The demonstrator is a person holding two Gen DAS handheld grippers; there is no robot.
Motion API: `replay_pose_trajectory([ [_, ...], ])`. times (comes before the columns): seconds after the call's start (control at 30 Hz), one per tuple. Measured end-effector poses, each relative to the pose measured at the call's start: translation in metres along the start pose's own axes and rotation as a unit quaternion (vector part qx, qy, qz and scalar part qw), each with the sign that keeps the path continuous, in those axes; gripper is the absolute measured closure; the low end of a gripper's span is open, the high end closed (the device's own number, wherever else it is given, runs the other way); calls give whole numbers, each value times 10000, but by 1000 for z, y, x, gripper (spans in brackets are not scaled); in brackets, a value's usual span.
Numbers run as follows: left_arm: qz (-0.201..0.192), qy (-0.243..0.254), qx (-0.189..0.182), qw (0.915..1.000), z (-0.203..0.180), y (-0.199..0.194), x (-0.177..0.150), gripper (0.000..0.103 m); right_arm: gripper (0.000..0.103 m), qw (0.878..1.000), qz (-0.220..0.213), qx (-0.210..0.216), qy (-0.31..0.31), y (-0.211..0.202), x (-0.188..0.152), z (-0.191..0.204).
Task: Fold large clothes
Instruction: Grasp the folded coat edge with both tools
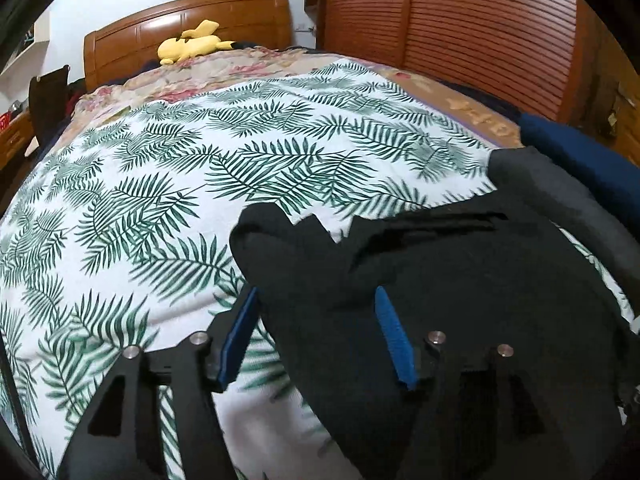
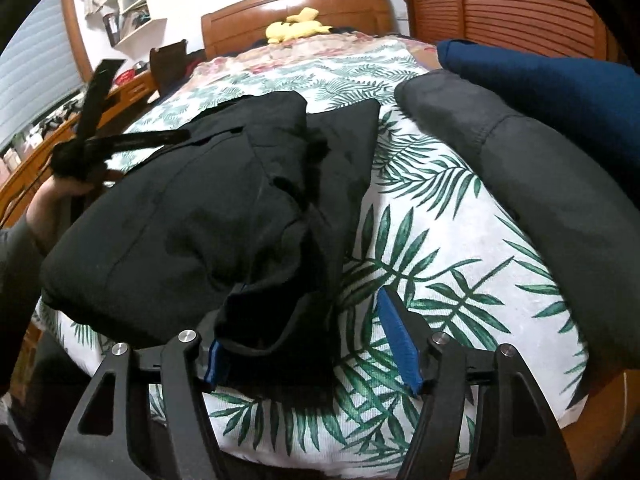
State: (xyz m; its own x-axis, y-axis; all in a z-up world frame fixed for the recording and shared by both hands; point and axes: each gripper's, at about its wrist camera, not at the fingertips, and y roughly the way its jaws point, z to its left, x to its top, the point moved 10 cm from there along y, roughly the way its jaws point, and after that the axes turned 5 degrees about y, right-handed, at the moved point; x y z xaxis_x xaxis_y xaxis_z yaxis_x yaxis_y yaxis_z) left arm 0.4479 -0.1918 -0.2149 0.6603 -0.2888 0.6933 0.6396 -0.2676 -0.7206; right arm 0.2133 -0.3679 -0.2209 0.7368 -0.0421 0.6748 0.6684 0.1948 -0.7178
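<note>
A black garment (image 2: 192, 208) lies bunched and partly folded on the leaf-print bed cover (image 2: 424, 240). In the right wrist view my right gripper (image 2: 308, 344) stands open at the garment's near edge; a fold of black cloth drapes over its left blue pad, and the right pad hangs free over the cover. The left gripper (image 2: 140, 108) shows at the far left of that view, jaws spread, held by a hand (image 2: 60, 196). In the left wrist view the left gripper (image 1: 316, 324) is open over the garment (image 1: 460, 288), whose left edge runs between the pads without being pinched.
A dark grey folded garment (image 2: 540, 192) and a blue one (image 2: 540, 80) lie along the bed's right side. A yellow plush toy (image 1: 192, 44) rests by the wooden headboard (image 1: 180, 20). Louvred wardrobe doors (image 1: 460, 20) stand at right; a desk and shelves (image 2: 128, 12) at left.
</note>
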Motion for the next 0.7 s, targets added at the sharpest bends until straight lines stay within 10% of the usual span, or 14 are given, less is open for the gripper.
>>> replay_pose_trajectory([
  [0.43, 258, -246, 112, 9993, 5, 18, -3, 20, 43, 9990, 70, 309, 317, 3, -2, 10],
  [0.7, 232, 43, -64, 9997, -11, 10, 0, 59, 78, 9970, 70, 686, 346, -2, -4, 24],
])
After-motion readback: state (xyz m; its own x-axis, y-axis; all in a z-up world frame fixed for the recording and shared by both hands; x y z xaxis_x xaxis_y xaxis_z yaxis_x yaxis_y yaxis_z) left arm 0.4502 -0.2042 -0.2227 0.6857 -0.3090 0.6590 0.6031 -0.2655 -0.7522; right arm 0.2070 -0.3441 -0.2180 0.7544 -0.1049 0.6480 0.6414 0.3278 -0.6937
